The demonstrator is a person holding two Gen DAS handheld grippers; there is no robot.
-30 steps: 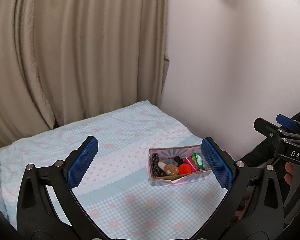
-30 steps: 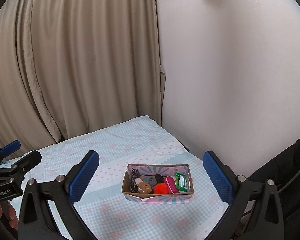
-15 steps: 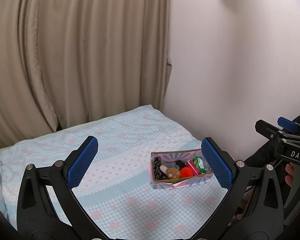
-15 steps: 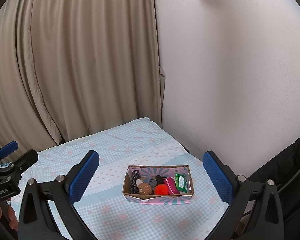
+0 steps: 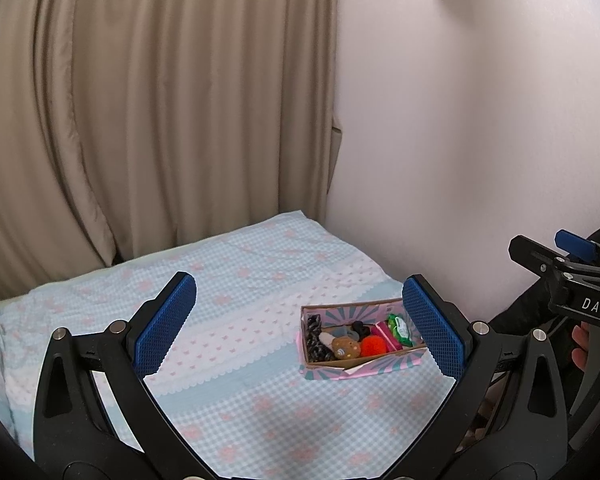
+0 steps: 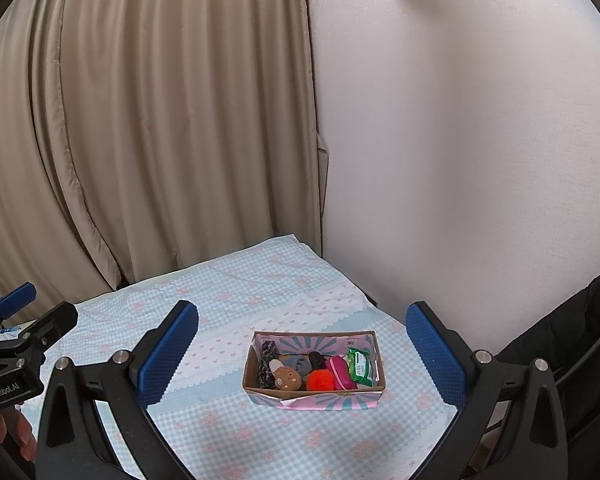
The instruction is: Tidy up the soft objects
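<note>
Left gripper (image 5: 300,330) and right gripper (image 6: 302,350) both spread wide, grasping nothing. Marked "DAS" and "GenRobot.AI". Small box (image 6: 260,394) of soft toys on checked bedspread (image 6: 228,304).

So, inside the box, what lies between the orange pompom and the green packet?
A pink pouch lies between the pompom and the packet, all inside the box. The right wrist view shows it best.

I see a bed (image 6: 228,420) in a light-blue checked sheet with pink flowers, beige curtains (image 6: 160,120) behind it, white wall (image 6: 460,160) on the right, dark jacket (image 6: 580,320) at right edge.
</note>
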